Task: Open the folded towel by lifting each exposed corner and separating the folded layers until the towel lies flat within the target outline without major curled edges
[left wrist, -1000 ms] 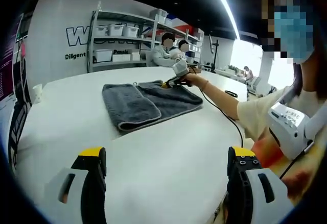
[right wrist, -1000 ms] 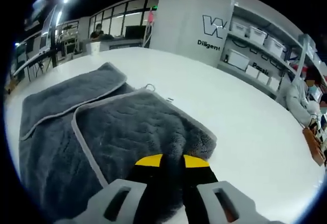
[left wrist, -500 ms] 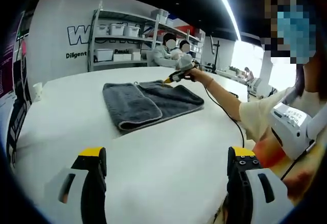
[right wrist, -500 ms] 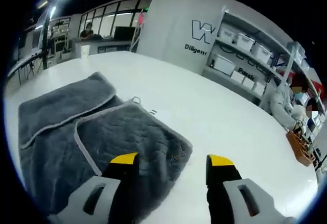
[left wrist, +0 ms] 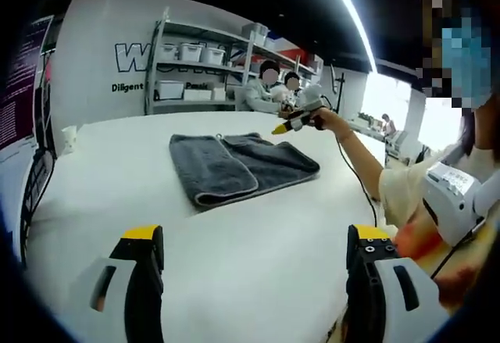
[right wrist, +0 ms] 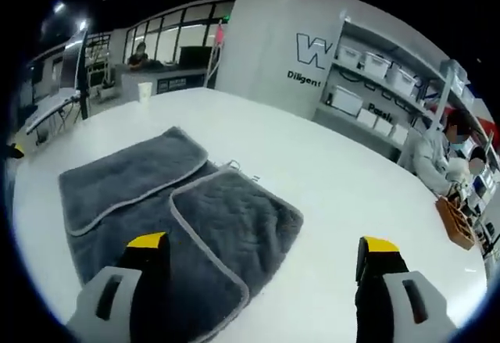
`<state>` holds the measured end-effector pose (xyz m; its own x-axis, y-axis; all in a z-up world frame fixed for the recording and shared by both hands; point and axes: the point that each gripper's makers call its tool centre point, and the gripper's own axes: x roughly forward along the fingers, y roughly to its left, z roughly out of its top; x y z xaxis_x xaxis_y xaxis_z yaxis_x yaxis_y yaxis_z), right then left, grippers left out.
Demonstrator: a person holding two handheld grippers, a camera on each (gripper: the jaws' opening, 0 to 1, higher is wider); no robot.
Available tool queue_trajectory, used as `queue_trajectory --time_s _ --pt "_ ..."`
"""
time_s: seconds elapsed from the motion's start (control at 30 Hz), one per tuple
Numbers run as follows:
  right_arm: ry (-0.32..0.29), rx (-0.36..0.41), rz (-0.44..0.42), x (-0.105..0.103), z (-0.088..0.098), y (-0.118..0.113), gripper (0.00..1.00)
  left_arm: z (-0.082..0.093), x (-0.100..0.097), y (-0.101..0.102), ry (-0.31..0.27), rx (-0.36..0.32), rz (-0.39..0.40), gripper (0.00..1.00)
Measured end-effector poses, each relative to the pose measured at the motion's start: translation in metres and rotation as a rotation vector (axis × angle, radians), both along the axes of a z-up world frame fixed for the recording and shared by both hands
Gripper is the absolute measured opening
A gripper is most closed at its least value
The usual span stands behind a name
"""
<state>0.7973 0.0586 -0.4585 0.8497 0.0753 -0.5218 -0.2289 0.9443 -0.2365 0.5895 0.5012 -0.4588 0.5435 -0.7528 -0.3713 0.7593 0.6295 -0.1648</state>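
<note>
Right gripper view, folded towel (right wrist: 176, 218) on bare white table (right wrist: 336, 194), both grippers' jaws released

1. The towel (right wrist: 183, 230) is dark grey with a wavy embossed texture and a lighter grey border along its edges; in the left gripper view the towel (left wrist: 234, 167) reads as the same dark grey.
2. The table (left wrist: 234, 257) is plain white.
3. The left gripper (left wrist: 258, 280) has grey jaw bodies, black inner faces and yellow tips.
4. The right gripper (right wrist: 266, 280) has the same grey, black and yellow scheme.
5. The wall (right wrist: 269, 34) is white with dark lettering.
6. The shelf unit (left wrist: 199, 66) is grey and carries white bins.
7. The person's sleeve (left wrist: 398, 191) is pale yellow.
</note>
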Motion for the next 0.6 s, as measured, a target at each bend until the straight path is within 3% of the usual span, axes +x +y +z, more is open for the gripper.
queue_trajectory --time_s 0.23,0.47,0.6 --pt "-0.026 0.0 -0.007 -0.053 0.017 0.001 0.99 -0.008 0.008 0.003 0.018 -0.007 0.018 0.95" --pt "-0.019 0.042 -0.02 -0.11 0.003 0.007 0.99 -0.012 0.017 -0.006 0.02 -0.01 0.004 0.94" --pt "-0.03 0.072 0.004 -0.135 -0.004 0.021 0.99 -0.013 0.023 -0.011 0.013 -0.003 0.001 0.94"
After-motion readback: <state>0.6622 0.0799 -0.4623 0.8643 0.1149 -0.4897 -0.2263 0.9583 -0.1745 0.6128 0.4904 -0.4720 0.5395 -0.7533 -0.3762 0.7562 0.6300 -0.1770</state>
